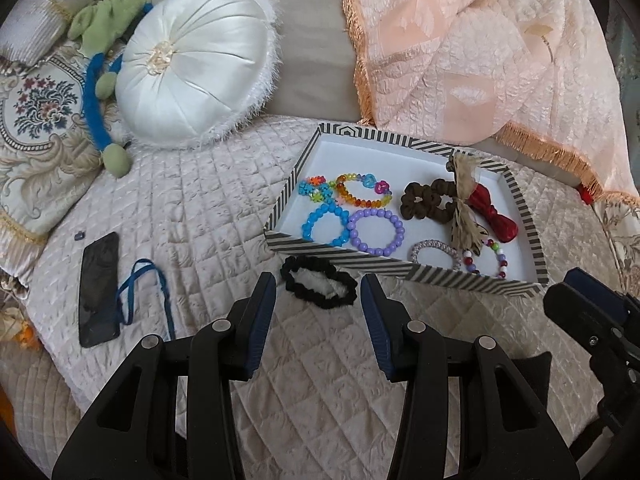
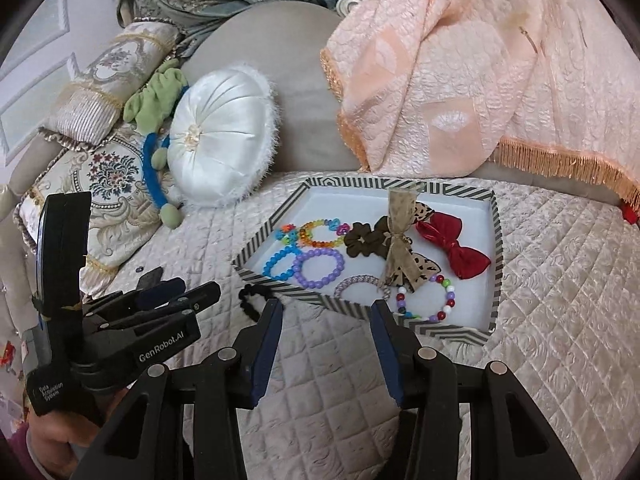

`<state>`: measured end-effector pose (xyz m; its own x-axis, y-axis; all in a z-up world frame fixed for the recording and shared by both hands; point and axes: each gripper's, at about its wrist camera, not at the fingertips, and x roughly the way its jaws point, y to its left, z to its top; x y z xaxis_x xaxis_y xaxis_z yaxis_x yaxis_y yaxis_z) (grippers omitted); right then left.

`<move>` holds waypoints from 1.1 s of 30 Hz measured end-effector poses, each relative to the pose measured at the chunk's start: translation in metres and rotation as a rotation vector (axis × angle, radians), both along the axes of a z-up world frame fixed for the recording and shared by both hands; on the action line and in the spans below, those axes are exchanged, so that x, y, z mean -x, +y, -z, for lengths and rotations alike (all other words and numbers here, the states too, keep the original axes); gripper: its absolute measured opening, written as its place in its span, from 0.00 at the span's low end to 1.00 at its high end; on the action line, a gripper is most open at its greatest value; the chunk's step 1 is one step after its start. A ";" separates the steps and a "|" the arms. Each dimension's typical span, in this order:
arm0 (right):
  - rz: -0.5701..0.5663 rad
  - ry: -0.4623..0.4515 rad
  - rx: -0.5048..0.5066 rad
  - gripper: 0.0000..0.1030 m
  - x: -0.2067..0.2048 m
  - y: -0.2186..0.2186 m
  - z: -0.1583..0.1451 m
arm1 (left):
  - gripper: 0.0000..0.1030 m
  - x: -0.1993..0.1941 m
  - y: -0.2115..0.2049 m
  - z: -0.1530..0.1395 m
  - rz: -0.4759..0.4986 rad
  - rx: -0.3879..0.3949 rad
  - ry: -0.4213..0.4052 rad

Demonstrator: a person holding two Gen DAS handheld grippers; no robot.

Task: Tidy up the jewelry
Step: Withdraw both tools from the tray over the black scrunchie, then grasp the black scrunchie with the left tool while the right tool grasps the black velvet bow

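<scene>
A striped tray [image 1: 340,254] on the quilted bed holds several bead bracelets, among them a blue one [image 1: 325,225] and a purple one [image 1: 375,232], a brown scrunchie [image 1: 428,200], a red bow [image 1: 492,216] and a leopard bow [image 1: 466,216]. A black scrunchie [image 1: 318,282] lies on the quilt just outside the tray's near edge, also in the right wrist view [image 2: 252,300]. My left gripper [image 1: 318,292] is open, its fingers on either side of the black scrunchie. My right gripper [image 2: 326,320] is open and empty in front of the tray [image 2: 352,309].
A black phone [image 1: 99,288] and a blue band [image 1: 144,296] lie on the quilt at the left. A white round cushion [image 1: 192,64], patterned pillows [image 1: 44,120] and a peach throw [image 1: 480,48] stand behind the tray.
</scene>
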<state>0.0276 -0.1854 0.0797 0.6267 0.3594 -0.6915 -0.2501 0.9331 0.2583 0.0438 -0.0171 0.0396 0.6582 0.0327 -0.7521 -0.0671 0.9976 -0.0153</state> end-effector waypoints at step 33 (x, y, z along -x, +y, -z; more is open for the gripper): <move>0.000 -0.035 0.050 0.52 0.051 -0.012 -0.017 | 0.42 0.045 -0.007 -0.005 0.011 -0.012 -0.022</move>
